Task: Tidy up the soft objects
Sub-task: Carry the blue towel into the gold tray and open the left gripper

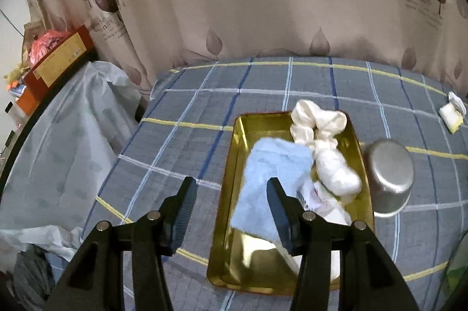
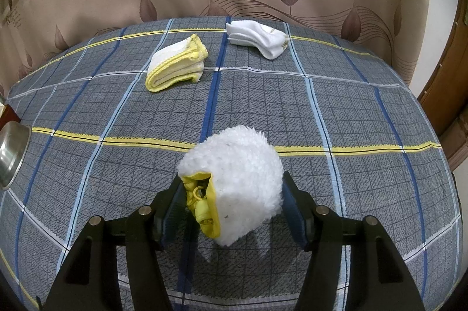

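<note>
A gold tray (image 1: 231, 179) lies on the checked bedcover and holds a light blue cloth (image 1: 272, 164), a cream satin piece (image 1: 318, 120) and a rolled white cloth (image 1: 336, 173). My left gripper (image 1: 231, 180) hovers over the tray's left edge, open, with nothing between its fingers; the blue cloth lies behind the right finger. My right gripper (image 2: 231, 176) is shut on a fluffy white pouch (image 2: 242, 173) with a yellow lining, held just above the cover. Farther back lie a folded yellow-edged cloth (image 2: 175, 63) and folded white socks (image 2: 257, 39).
An upturned steel bowl (image 1: 389, 176) stands right of the tray and shows at the left edge as the steel bowl (image 2: 11, 153). A curtain (image 1: 263, 18) hangs behind the bed. Plastic sheeting (image 1: 73, 135) and boxes sit to the left.
</note>
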